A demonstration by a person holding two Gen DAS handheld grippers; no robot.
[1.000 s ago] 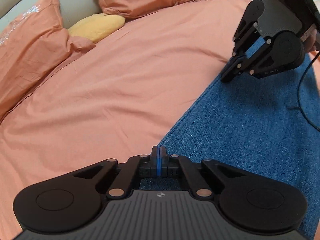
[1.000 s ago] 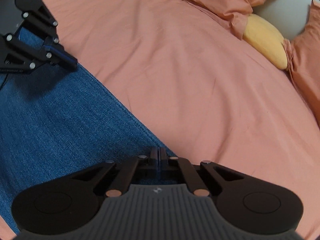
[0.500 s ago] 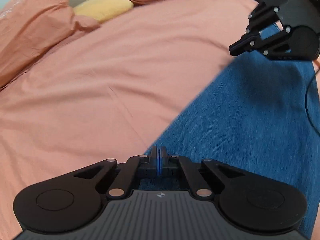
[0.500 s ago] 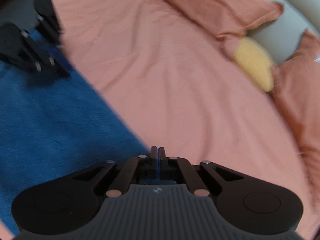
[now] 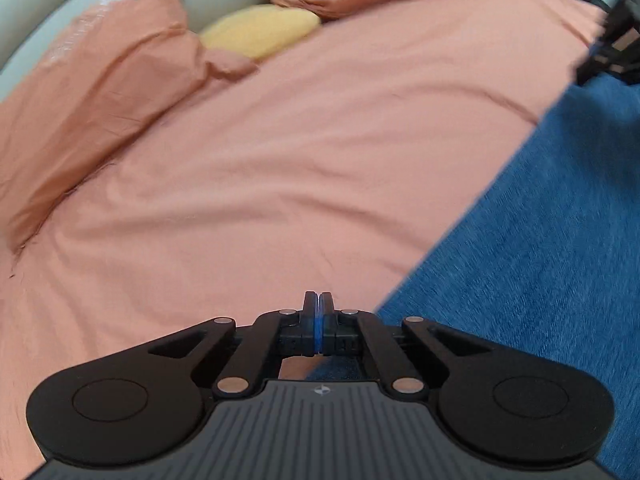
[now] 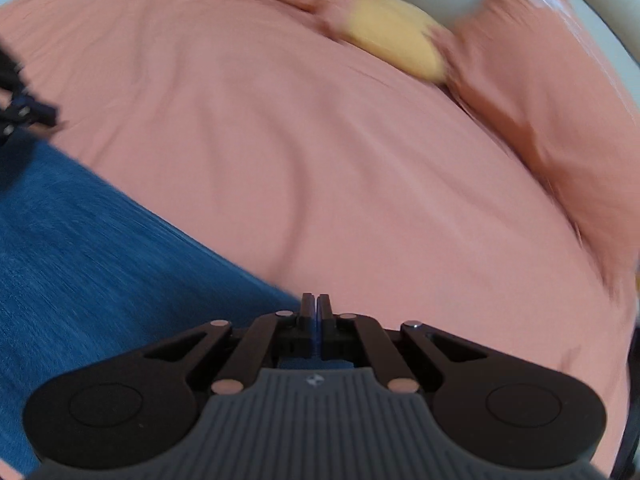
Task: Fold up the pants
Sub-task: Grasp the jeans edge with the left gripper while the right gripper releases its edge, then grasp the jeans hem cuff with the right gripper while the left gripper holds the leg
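The right gripper (image 6: 317,308) has swung outward, both it and the left gripper (image 5: 319,306) clamped on the blue denim pants' (image 5: 540,240) edge above the salmon-pink bedsheet (image 5: 280,160), likely stretching it for folding.

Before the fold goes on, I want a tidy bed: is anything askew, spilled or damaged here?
Nothing stands out. The blue denim pants lie flat on the salmon bedsheet, pinched at an edge by the left gripper and the right gripper. The salmon pillows and yellow cushion sit at the headboard. Both views are motion-blurred.
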